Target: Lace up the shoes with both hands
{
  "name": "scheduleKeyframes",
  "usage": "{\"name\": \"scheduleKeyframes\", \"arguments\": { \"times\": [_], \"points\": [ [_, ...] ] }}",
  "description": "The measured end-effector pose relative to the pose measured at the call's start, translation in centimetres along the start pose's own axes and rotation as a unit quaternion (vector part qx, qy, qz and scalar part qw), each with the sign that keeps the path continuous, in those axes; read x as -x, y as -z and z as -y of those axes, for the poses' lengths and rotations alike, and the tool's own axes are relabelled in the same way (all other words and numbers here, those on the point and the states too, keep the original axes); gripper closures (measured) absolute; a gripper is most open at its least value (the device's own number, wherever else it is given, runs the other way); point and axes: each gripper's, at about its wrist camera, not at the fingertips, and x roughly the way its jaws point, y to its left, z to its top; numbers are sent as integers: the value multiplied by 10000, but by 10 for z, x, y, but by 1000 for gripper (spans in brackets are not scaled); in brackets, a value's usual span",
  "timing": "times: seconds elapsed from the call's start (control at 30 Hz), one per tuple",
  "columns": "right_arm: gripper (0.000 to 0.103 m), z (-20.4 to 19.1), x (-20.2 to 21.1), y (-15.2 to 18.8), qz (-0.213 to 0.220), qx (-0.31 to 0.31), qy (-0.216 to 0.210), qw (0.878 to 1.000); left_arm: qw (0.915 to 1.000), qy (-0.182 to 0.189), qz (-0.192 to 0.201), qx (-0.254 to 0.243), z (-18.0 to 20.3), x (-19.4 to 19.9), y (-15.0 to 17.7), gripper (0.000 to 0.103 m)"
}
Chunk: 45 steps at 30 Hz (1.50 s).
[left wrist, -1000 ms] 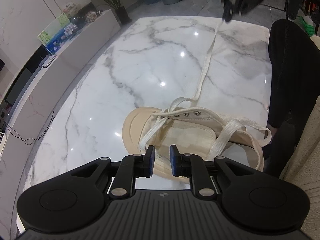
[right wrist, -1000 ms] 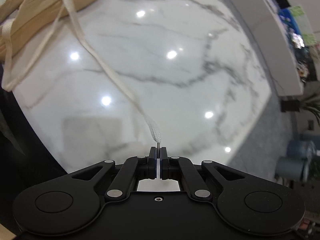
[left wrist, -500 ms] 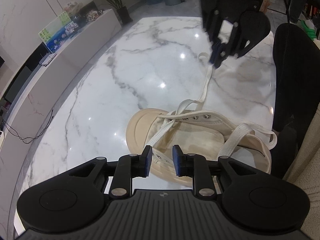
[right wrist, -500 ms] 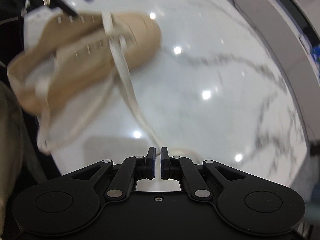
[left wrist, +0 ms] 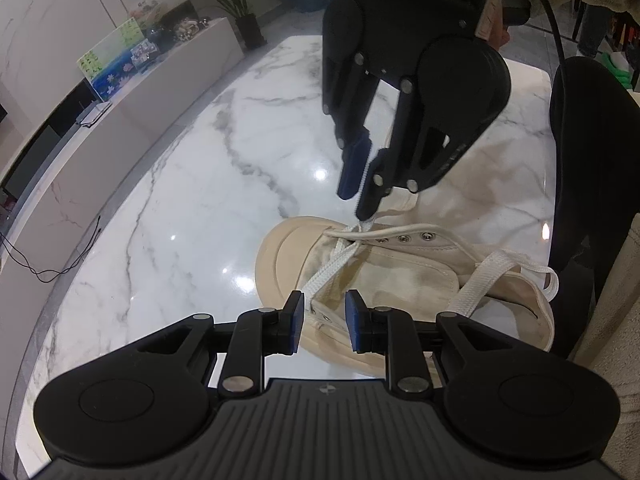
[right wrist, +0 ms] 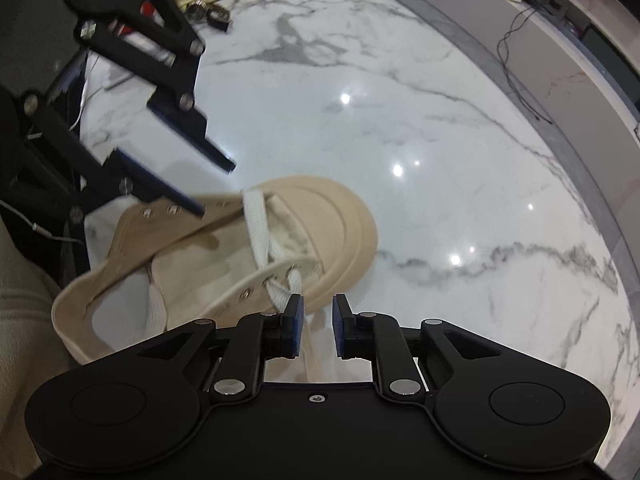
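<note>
Right gripper [right wrist: 318, 330] hung over the shoe [left wrist: 404, 280] toe, jaws opening, lace [right wrist: 256, 228] slack between them, unpinched. Left gripper [left wrist: 323, 320] spread, empty, beside the eyelets, likely steadying.

Glossy marble table [left wrist: 192, 216], potted plant [left wrist: 236, 4]

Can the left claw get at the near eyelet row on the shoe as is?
Probably yes: the left claw hangs open right above the near eyelet row of the shoe; only the lace crosses nearby, and the right claw works the far side.
</note>
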Motion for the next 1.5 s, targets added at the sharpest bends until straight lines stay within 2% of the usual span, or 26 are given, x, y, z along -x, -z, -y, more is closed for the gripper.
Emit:
{"name": "scheduleKeyframes", "arguments": {
  "times": [0.13,0.4,0.57,0.63,0.67,0.83,0.97,1.13,1.27,1.33,1.5],
  "points": [
    [88,3,4,-3,58,-134,-100,9998,10000,22,10,12,-1,-3,-1,82],
    [88,-10,0,1,-296,200,-358,9987,10000,22,31,60,-2,-3,2,82],
    [88,-14,-15,7,-574,147,-219,9980,10000,-2,31,46,-1,-3,1,82],
    [93,-16,-23,10,-688,122,-130,9975,10000,-8,24,51,-1,-2,2,82],
    [103,-16,-24,12,-694,105,-91,9975,10000,-5,25,57,-1,-2,2,82],
    [103,-4,-16,12,-491,-94,355,9981,10000,25,43,50,-1,-1,2,82],
    [103,7,4,2,-18,-245,731,9970,10000,21,54,41,0,-2,0,82],
    [101,12,14,-10,345,-146,1528,9875,10000,-6,59,29,3,1,2,82],
    [101,30,22,-15,477,-498,1803,9812,10000,-28,59,74,1,3,3,81],
    [101,38,24,-14,432,-543,1778,9816,9999,-34,64,90,1,3,4,81],
    [100,35,9,0,-105,-558,1055,9928,9999,-52,103,99,2,4,1,81]
  ]
}}
